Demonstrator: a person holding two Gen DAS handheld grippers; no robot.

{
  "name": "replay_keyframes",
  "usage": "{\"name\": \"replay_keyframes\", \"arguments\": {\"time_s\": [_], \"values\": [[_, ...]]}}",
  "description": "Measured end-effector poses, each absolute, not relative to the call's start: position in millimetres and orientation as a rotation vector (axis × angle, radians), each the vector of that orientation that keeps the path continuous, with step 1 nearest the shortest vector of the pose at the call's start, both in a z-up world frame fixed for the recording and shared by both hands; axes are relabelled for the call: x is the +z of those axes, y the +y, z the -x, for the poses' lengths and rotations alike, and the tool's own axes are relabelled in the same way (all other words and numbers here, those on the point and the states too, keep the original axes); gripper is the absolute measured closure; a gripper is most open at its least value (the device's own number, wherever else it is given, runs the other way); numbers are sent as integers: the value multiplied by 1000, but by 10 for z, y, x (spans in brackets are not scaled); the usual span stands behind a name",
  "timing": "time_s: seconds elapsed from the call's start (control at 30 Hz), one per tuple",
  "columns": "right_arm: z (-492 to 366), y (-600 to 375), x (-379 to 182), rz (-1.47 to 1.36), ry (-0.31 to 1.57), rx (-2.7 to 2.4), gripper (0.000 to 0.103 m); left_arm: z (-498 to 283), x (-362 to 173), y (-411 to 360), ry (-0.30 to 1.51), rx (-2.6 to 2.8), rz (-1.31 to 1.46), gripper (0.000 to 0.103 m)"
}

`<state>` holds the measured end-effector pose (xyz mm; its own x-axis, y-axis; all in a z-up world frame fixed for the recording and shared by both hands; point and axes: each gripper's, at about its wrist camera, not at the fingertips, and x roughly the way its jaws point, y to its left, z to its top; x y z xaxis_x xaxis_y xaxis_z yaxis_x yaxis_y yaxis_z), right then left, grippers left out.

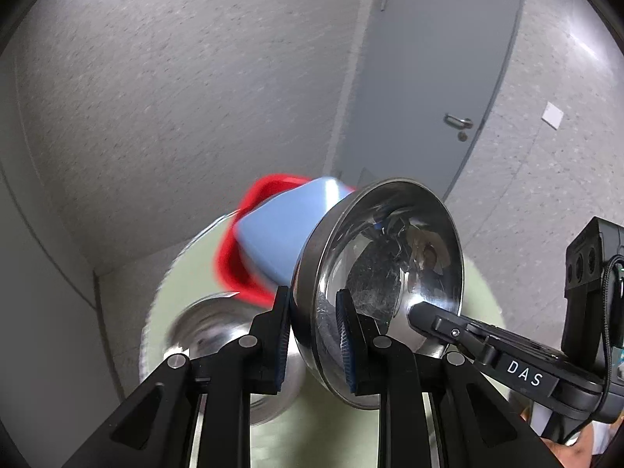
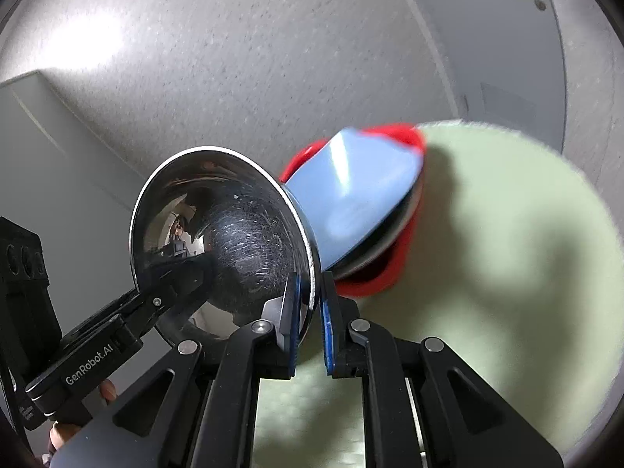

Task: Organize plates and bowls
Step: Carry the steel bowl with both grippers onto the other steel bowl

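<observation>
Both grippers clamp one steel bowl (image 1: 384, 273) by rim, tilted, above green table (image 1: 483, 296); left gripper (image 1: 312, 335) and right gripper (image 2: 310, 319) on opposite edges; blue plate (image 2: 358, 195) on red tray (image 2: 390, 273) behind; second bowl (image 1: 218, 331) on table.

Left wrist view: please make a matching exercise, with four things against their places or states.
1 tilted steel bowl
2 blue plate
3 red plate
4 second steel bowl

a under the blue plate
b on the green table, ungripped
c on the red plate
d rim clamped by left gripper and right gripper

Pairs: 1-d, 2-c, 3-a, 4-b
</observation>
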<state>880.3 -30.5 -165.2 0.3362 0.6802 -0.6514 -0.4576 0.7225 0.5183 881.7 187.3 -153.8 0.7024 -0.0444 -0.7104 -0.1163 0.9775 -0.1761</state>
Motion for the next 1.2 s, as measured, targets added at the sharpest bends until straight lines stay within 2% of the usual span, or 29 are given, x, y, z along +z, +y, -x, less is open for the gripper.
{"name": "replay_keyframes", "arguments": {"time_s": [0.23, 0.57, 0.93, 1.07, 1.2], "values": [[-8525, 339, -1986, -216, 1047, 745, 93, -8437, -1713, 2544, 855, 62, 232, 84], [-8508, 886, -2350, -88, 1130, 668, 93, -8785, -2058, 2905, 993, 43, 276, 84], [-8612, 1022, -2434, -40, 1162, 605, 92, -9165, -2188, 2929, 1042, 8, 264, 84], [-8602, 1061, -2449, -29, 1174, 595, 90, -9225, -2213, 2948, 1043, -1, 269, 77], [-8601, 1119, -2418, -23, 1189, 589, 90, -9252, -2280, 2927, 1052, -6, 267, 73]]}}
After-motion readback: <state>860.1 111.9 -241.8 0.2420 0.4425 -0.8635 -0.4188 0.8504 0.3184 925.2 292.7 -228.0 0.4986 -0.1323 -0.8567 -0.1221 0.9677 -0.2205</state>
